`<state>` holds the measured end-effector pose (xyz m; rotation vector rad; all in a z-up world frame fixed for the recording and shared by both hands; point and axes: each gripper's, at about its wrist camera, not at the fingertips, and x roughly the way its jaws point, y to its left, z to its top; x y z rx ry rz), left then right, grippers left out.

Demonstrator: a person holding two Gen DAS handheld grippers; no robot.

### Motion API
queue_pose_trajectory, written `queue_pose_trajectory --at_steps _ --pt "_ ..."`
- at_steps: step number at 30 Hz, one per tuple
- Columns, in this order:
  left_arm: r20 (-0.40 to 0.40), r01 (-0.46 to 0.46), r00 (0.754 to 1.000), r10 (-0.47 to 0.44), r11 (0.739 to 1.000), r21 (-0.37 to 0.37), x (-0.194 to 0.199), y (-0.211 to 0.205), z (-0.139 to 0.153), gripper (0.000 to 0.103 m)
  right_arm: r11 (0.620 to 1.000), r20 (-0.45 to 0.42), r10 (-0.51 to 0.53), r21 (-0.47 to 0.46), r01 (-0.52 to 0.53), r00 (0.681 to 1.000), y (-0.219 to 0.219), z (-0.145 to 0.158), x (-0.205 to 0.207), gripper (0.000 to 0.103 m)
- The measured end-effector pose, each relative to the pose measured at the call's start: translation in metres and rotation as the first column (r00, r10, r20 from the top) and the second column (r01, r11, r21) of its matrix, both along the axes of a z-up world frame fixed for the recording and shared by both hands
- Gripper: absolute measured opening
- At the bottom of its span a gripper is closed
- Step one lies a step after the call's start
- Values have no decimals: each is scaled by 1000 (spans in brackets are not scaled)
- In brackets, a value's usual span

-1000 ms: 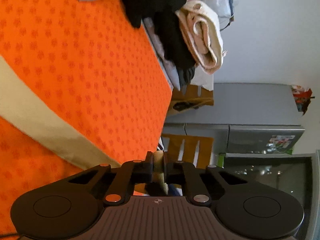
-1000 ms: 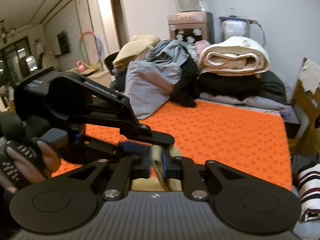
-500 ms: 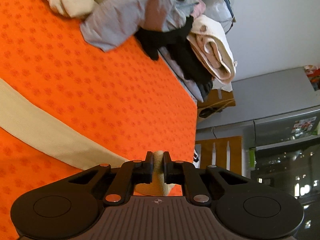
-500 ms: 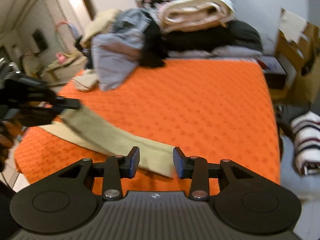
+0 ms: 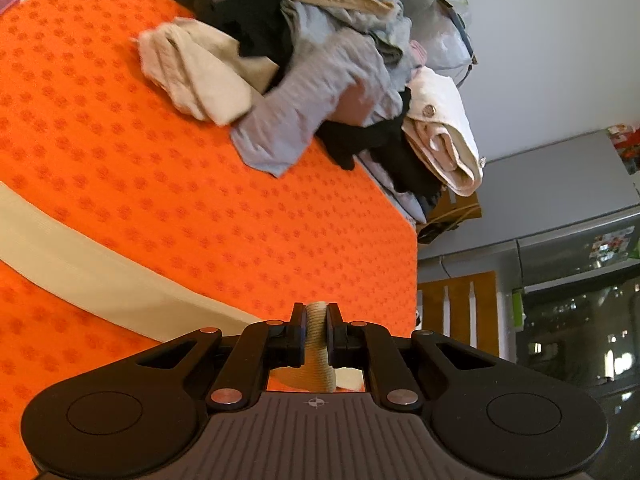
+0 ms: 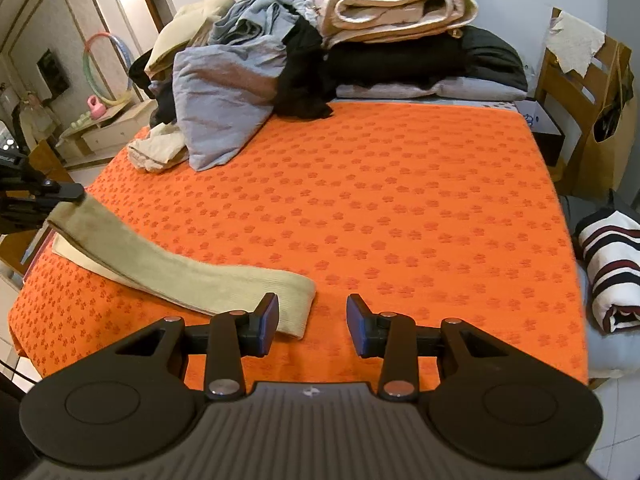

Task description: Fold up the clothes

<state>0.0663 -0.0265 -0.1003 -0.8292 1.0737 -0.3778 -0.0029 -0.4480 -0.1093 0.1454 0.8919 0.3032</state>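
One end of the beige garment point(image 6: 168, 272) is pinched in the left gripper point(image 5: 316, 320) at 9 o'clock on the bed point(image 6: 400, 200), right gripper point(image 6: 312, 320) jaws empty and apart, so I'd keep it taut and lay it flat.

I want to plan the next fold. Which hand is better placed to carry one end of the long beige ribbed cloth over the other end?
Left. The left tool is shut on one end of the long beige ribbed cloth; the right tool is open with nothing between its pads.
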Motion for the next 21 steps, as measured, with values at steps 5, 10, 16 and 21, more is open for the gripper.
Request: queue_pose_trajectory --at_steps 5,10,16,21 --pt "0 1 1000 -1 1000 13 4 40 3 12 1000 -12 -6 -18 6 1000 35 -3 0 44" --pt "-11 -12 1000 13 1000 21 8 82 0 12 999 -19 -15 -35 15 1000 68 -5 -1 44" --pt "-26 -27 999 28 999 21 13 130 -7 12 998 -28 -32 -49 30 999 102 -6 0 44" --pt "-33 -20 999 21 999 27 17 161 -13 12 997 -37 -53 -56 51 998 128 -8 0 44"
